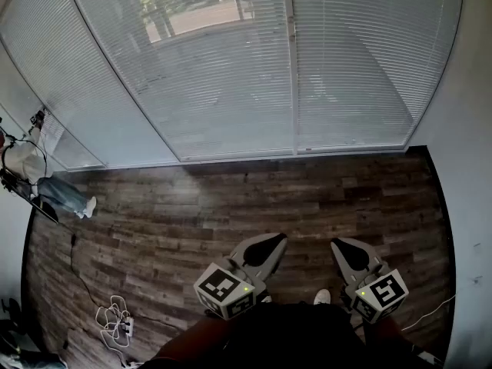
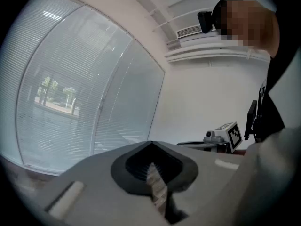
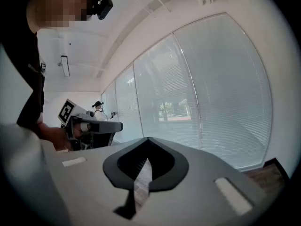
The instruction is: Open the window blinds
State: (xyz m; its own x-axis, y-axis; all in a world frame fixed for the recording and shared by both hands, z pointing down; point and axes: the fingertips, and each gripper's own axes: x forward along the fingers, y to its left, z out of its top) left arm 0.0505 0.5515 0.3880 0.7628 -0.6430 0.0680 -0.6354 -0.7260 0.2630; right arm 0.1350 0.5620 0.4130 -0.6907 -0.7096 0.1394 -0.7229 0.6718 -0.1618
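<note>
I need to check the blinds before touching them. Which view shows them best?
The head view: the blinds fill its upper half, seen head-on, all lowered. The left gripper view shows them at its left, the right gripper view at its right, both obliquely.

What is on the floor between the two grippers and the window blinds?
Only bare brown wooden plank floor. The head view shows it stretching from the left gripper and right gripper up to the white slatted window blinds.

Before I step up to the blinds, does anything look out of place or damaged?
Nothing damaged: the blinds hang evenly. The only untidy thing is a loose white cable tangled on the floor, lower left.
</note>
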